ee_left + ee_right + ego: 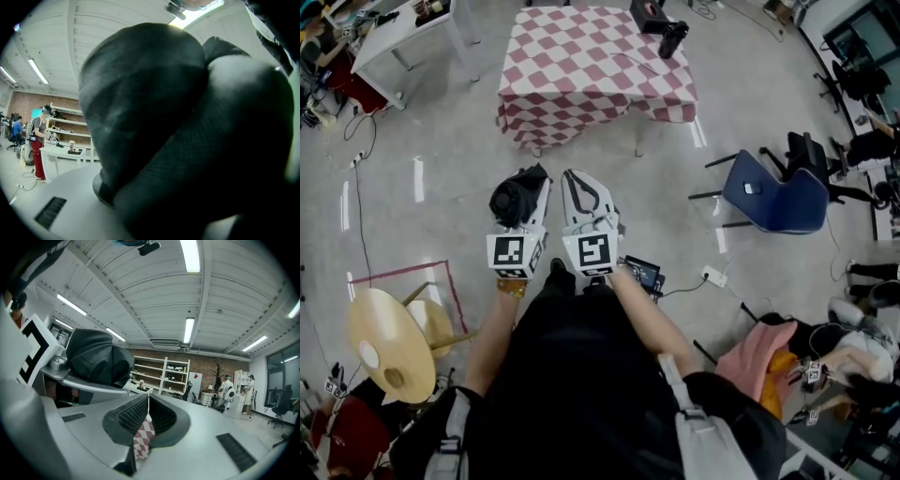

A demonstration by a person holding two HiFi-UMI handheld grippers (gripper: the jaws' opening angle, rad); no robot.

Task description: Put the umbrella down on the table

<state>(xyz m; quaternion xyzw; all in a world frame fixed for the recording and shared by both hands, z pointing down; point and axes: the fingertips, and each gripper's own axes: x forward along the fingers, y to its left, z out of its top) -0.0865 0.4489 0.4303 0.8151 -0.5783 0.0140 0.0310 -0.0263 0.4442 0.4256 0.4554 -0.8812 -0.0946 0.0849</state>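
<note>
Here's the black folded fabric umbrella (514,199), up off the floor and bunched in the left claw (529,191). In the left gripper view its dark cloth (154,131) fills almost everything, the jaws standing fairly wide and clamped on the bundle. The right gripper view catches the umbrella too, a black lump (96,357) off to the left.

The right claw (579,180) sits just beside the left one, both pointing level. It carries nothing: its ribbed pads (133,413) are together, with only a thin slit between them. Through that slit shows a sliver of red-and-white check.

That's the desk (581,75) under its chequered cloth, straight ahead and well apart from both claws, across the grey floor (441,187). A black device (661,26) sits near the desk's far right corner. A blue chair (773,197) stands off to the right.
</note>
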